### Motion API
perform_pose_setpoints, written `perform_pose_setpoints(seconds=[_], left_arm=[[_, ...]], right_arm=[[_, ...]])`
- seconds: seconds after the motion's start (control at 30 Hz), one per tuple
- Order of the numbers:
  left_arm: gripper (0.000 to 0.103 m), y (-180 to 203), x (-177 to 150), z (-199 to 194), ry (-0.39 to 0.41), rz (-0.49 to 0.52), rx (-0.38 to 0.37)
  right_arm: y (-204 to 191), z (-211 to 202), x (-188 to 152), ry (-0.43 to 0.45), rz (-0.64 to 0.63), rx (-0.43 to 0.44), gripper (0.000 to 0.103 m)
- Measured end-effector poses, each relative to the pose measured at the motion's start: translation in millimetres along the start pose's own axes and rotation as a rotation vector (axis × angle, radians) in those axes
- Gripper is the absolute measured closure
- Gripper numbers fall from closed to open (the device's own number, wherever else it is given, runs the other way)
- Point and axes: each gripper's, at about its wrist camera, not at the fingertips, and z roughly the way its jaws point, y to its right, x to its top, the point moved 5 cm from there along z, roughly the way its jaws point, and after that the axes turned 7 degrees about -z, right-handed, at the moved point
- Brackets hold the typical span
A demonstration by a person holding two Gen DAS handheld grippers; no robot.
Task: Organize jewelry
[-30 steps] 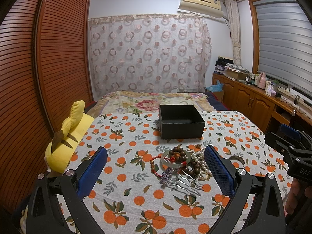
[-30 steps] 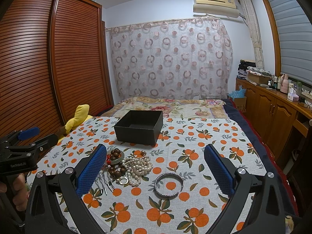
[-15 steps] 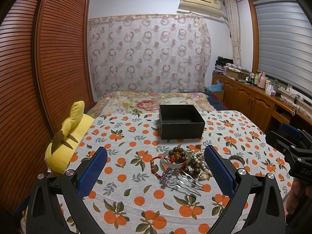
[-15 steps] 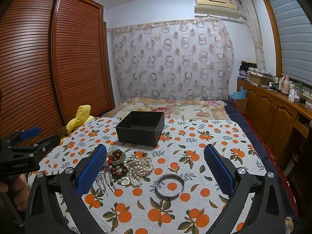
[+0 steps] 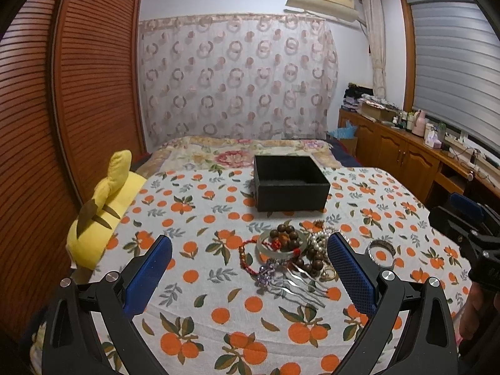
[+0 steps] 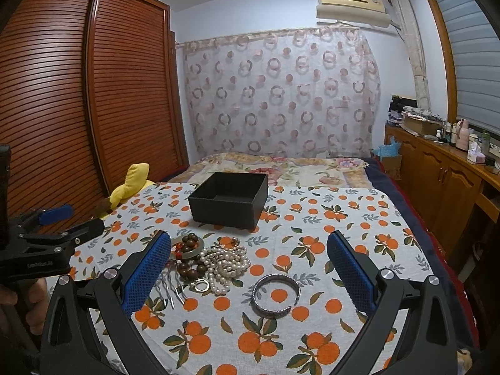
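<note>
A pile of jewelry lies on the orange-print cloth: brown wooden beads [image 5: 284,236] on a pale jade bangle [image 5: 280,249], a red cord bracelet [image 5: 245,257], pearls [image 6: 226,257], silver hair forks [image 5: 301,284] with a purple flower, a gold ring [image 6: 201,285] and a silver cuff bangle [image 6: 275,293]. An open black box [image 5: 292,184] stands behind the pile; it also shows in the right wrist view [image 6: 229,200]. My left gripper [image 5: 250,272] is open, low over the cloth, the pile between its fingers. My right gripper [image 6: 250,270] is open above the pearls and cuff.
A yellow plush toy [image 5: 100,218] lies at the cloth's left edge by the slatted wardrobe [image 5: 78,93]. A floral bedspread [image 5: 237,153] extends behind the box. Wooden cabinets [image 6: 443,184] with clutter run along the right wall.
The right wrist view has shifted slightly, with the box and pile a little further right and higher. The left gripper has not moved noticeably. Both stay open.
</note>
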Motion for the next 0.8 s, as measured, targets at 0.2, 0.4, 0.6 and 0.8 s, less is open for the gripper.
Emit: perform_pose_setpoints(seconds=[0.2,0.4,0.6,0.8], left_arm=[[0.007,-3.7,-11.0,17.7,-0.042,-0.007,-0.022],[0.007,-4.1,-17.5,31.3,-0.085,-0.005,-0.058],[0.007,-2.8,-23.4,48.3,-0.136,0.005,-0.092],[0.007,2.3,-31.6,67.7,-0.194,0.022,-0.13]], right_arm=[[7.0,8.9,-9.3,-0.02,-0.006,0.021,0.002],[12.7,20.7,-21.1,-0.055,-0.049,0.035,0.003],[21.9,45.7,-40.1,-0.155,-0.073,0.073,0.018],[32.1,71.8,-57.4,-0.252,-0.083,0.098,0.021]])
